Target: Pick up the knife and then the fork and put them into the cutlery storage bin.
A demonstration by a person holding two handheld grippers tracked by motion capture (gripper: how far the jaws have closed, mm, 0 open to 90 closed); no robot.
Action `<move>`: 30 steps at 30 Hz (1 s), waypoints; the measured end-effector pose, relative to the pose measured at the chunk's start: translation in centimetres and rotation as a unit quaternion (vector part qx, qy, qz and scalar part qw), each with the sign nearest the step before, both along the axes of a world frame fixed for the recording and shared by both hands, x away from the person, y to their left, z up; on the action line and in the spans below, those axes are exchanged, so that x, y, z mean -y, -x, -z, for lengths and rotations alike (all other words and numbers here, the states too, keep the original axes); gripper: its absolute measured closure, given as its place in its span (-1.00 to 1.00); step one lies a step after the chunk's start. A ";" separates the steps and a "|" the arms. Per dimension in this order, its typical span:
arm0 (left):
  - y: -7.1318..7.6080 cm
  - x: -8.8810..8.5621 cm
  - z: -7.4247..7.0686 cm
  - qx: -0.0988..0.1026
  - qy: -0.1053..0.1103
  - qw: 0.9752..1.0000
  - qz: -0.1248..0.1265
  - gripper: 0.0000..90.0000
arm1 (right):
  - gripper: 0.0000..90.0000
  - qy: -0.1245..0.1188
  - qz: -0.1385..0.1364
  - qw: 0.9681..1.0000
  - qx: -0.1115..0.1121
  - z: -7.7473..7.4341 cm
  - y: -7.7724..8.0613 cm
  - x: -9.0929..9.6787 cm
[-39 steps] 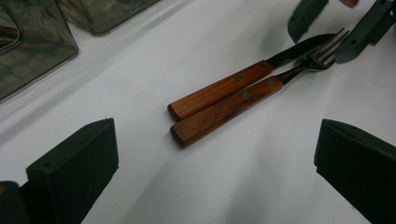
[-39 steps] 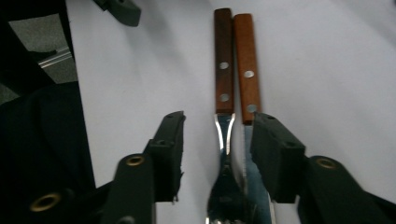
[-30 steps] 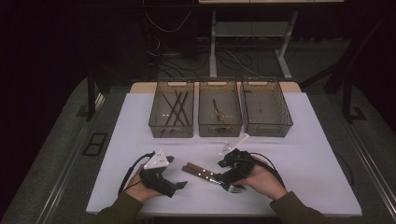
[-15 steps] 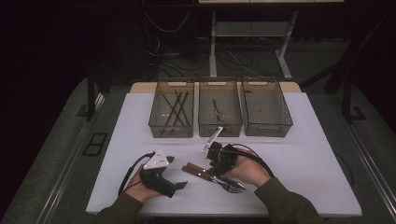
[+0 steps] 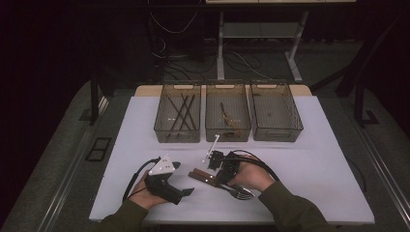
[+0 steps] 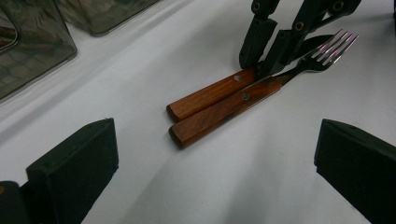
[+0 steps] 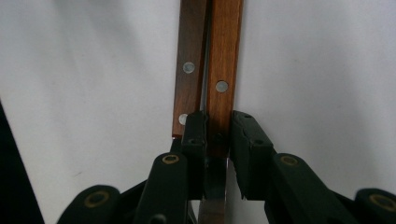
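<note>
Right gripper [image 7: 217, 135] has just been closing, its jaws now narrow around one wood handle [image 7: 224, 70] of two utensils lying side by side near the table's [image 5: 314, 159] front edge; the fork [image 6: 327, 49] is one of them. Pads look about touching, grip not certain. Likely stiff and light, with slick steel, so grip the wood near the rivets. Left gripper [image 6: 210, 186] rests wide open, holding nothing.

light: table [image 5: 145, 125] lit from above | surroundings: dark | close views: sharp, near edges perhaps soft
</note>
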State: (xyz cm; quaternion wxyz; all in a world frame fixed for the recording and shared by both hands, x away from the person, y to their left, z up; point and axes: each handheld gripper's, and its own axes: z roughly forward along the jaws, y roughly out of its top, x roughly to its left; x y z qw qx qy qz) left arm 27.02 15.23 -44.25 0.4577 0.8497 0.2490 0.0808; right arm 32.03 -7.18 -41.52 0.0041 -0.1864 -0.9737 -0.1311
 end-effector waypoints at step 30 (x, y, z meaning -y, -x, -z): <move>0.0 0.0 0.1 -0.003 0.002 1.000 0.000 -1.00 | 0.73 0.046 0.009 0.999 -0.015 0.2 -0.8 -1.4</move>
